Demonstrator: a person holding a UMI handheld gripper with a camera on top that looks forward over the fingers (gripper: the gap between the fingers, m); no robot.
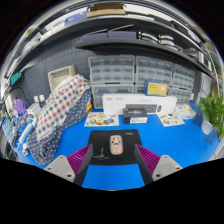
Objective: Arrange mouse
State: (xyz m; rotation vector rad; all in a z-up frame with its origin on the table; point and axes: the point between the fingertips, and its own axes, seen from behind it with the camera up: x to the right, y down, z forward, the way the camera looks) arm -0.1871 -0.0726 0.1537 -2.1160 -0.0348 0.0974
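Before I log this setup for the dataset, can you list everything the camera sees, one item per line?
Mouse: one, light beige or pinkish, lying on the blue surface between the two fingers with a gap at each side.
Table: one, blue top, under everything.
White box: one, long, beyond the mouse at the table's back.
Black device: one, small, in front of the white box.
Cloth: one, blue-and-white checked, draped in a heap at the left.
Drawer cabinets: several, grey-white, along the back wall.
Plant: one, green, far right.
Gripper: one, jaws open, magenta pads on the inner faces.
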